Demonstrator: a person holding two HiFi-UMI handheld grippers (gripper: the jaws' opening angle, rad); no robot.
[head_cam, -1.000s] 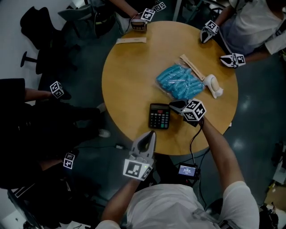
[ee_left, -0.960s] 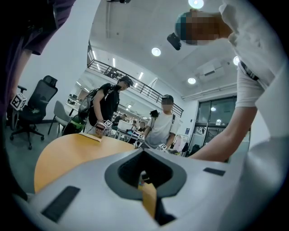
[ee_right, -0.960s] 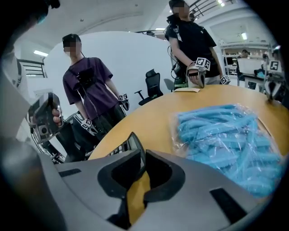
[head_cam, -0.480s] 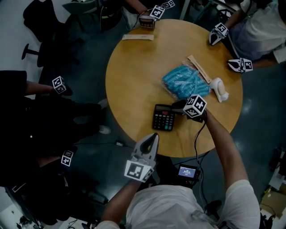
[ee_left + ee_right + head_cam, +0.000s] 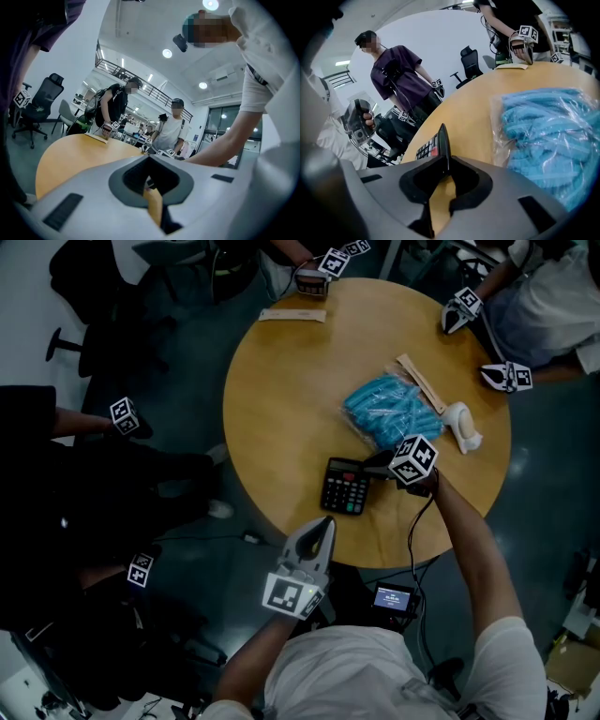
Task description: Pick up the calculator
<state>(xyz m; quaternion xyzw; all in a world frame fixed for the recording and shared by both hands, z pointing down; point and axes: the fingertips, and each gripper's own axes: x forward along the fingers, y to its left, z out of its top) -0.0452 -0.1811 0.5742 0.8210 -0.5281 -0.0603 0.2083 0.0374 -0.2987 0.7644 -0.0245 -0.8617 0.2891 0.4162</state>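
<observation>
The black calculator [image 5: 343, 487] lies near the front edge of the round wooden table [image 5: 281, 381]. My right gripper [image 5: 372, 465] is at its right edge, pointing down and to the left. In the right gripper view the calculator [image 5: 433, 143] stands edge-on between the jaws of the right gripper [image 5: 446, 161]. The jaws are closing, one on the keyed face and one on the underside. My left gripper [image 5: 322, 524] hovers shut just off the table's front edge, below the calculator. In its own view the left gripper [image 5: 149, 157] holds nothing.
A clear bag of blue pieces [image 5: 389, 411] lies just behind the right gripper. A white holder [image 5: 462, 427] and a wooden stick [image 5: 420, 382] sit to its right. A paper strip [image 5: 292, 315] lies at the far edge. Other people's grippers [image 5: 461, 307] ring the table.
The right gripper has tipped a little steeper at the calculator's right edge. The calculator and the left gripper keep their places; the head camera has shifted slightly.
</observation>
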